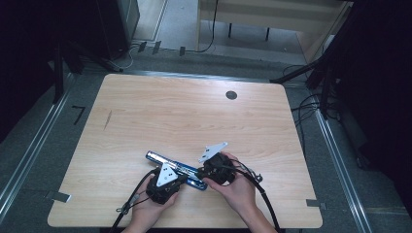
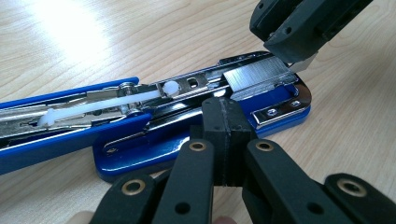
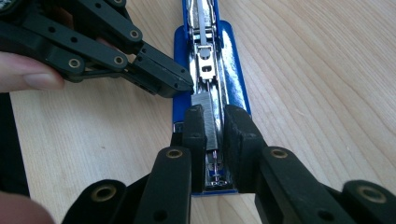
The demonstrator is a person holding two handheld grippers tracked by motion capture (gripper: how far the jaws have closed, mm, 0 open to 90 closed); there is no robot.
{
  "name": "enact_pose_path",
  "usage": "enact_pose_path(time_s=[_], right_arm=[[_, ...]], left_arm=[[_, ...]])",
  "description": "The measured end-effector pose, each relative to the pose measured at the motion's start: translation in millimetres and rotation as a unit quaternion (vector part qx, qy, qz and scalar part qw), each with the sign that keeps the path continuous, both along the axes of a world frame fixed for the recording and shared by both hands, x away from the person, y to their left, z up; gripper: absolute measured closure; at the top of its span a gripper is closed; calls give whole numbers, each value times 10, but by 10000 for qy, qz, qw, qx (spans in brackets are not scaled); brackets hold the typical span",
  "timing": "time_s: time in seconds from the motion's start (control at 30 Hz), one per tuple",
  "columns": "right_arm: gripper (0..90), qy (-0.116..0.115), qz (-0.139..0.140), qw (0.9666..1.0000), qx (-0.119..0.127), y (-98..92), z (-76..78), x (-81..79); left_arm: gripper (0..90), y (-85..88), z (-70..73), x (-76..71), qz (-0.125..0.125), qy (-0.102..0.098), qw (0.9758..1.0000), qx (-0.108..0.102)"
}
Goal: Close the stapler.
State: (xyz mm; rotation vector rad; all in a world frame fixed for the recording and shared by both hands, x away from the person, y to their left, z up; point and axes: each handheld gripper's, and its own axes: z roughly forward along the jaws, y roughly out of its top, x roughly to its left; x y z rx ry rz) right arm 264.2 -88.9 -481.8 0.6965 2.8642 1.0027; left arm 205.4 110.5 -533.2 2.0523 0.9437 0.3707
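A blue stapler (image 1: 158, 158) lies opened flat on the wooden table (image 1: 194, 116), its chrome magazine facing up. In the right gripper view a strip of staples (image 3: 208, 109) rests in the magazine channel of the stapler (image 3: 231, 56), and my right gripper (image 3: 215, 126) is shut on the strip from both sides. The left gripper view shows the same staple strip (image 2: 257, 77) under the right gripper (image 2: 299, 28). My left gripper (image 2: 228, 116) is shut with nothing between its pads; its tips press against the side of the stapler (image 2: 140, 149). Both grippers, left (image 1: 182, 177) and right (image 1: 201, 174), meet at the stapler's near end.
A round dark grommet hole (image 1: 231, 95) sits near the table's far edge and a thin dark mark (image 1: 108, 120) at the left. Cables (image 1: 265, 194) trail from both grippers toward the near edge. Dark stands and a pale desk (image 1: 272, 14) surround the table.
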Motion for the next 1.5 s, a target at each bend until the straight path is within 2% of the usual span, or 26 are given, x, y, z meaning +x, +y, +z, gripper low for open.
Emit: enact_pose_path(time_s=[0.07,0.13,0.2,0.23,0.27,0.3,0.33,0.37,0.4,0.53,0.63,0.67,0.77,0.93,1.1,1.5], right_arm=[[779,-97,125,9999,17,16,-10,-33],[775,-120,118,9999,-6,21,-13,-52],[750,-277,155,9995,34,22,-44,-88],[750,-277,155,9995,34,22,-44,-88],[732,-465,172,9988,21,18,-65,-129],[732,-465,172,9988,21,18,-65,-129],[714,-661,212,9976,24,13,-80,-162],[706,-758,195,9969,0,10,-83,-182],[706,-758,195,9969,0,10,-83,-182],[647,-1215,46,9926,22,-14,-97,-252],[612,-1173,107,9930,89,-18,-115,-264],[592,-1122,132,9936,23,-4,-139,-261],[590,-1161,78,9932,-44,8,-163,-265],[625,-1471,116,9888,-233,65,-220,-272],[669,-1441,183,9887,-361,81,-284,-258],[675,-1387,156,9897,-330,71,-258,-263]], left_arm=[[900,2,1,1,-6,8,10000,4],[900,4,1,2,-6,14,10000,-4],[900,5,1,4,-11,20,10000,-13],[900,6,1,4,-12,21,10000,-13],[900,8,1,5,-18,30,10000,-16],[900,8,1,5,-18,30,10000,-16],[900,8,1,6,-23,27,10000,-19],[900,9,0,7,-20,33,10000,-26],[900,9,0,7,-20,33,10000,-26],[900,9,-1,8,-7,47,10000,-52],[900,10,0,9,-11,56,10000,-53],[900,11,0,10,-15,60,10000,-56],[900,12,0,11,-18,66,10000,-59],[900,13,0,11,-4,85,9999,-81],[900,13,0,12,-11,88,9999,-84],[900,18,-1,15,-12,106,9999,-101]])
